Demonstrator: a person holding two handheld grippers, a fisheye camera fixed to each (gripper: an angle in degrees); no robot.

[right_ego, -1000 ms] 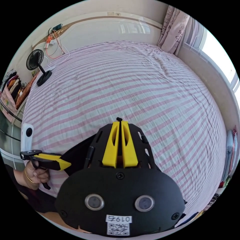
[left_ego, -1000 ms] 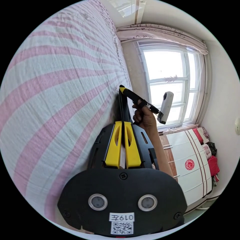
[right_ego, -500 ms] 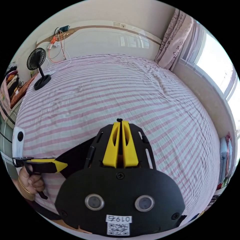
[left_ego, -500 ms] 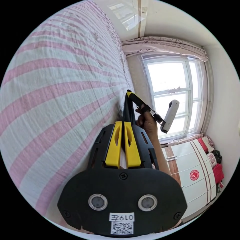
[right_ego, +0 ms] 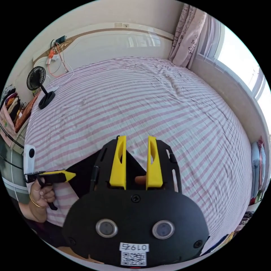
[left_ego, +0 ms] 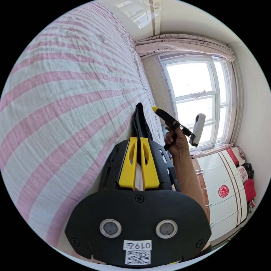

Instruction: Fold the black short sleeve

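In the left gripper view, the left gripper (left_ego: 138, 139) pinches the black short sleeve (left_ego: 140, 120) between pressed-together jaws, above the striped bed (left_ego: 70, 93); beside it a hand (left_ego: 176, 142) raises the right gripper (left_ego: 154, 108) toward the window (left_ego: 197, 96).

In the right gripper view, the right gripper (right_ego: 136, 137) hovers with jaws spread wide, the black short sleeve (right_ego: 82, 175) lying on the bed (right_ego: 146, 96) beneath; the left gripper (right_ego: 74, 175) touches its edge.

Right gripper (right_ego: 136, 138): your jaws now stand apart, having let go of the black short sleeve (left_ego: 140, 124).
Left gripper (left_ego: 138, 139): no change.
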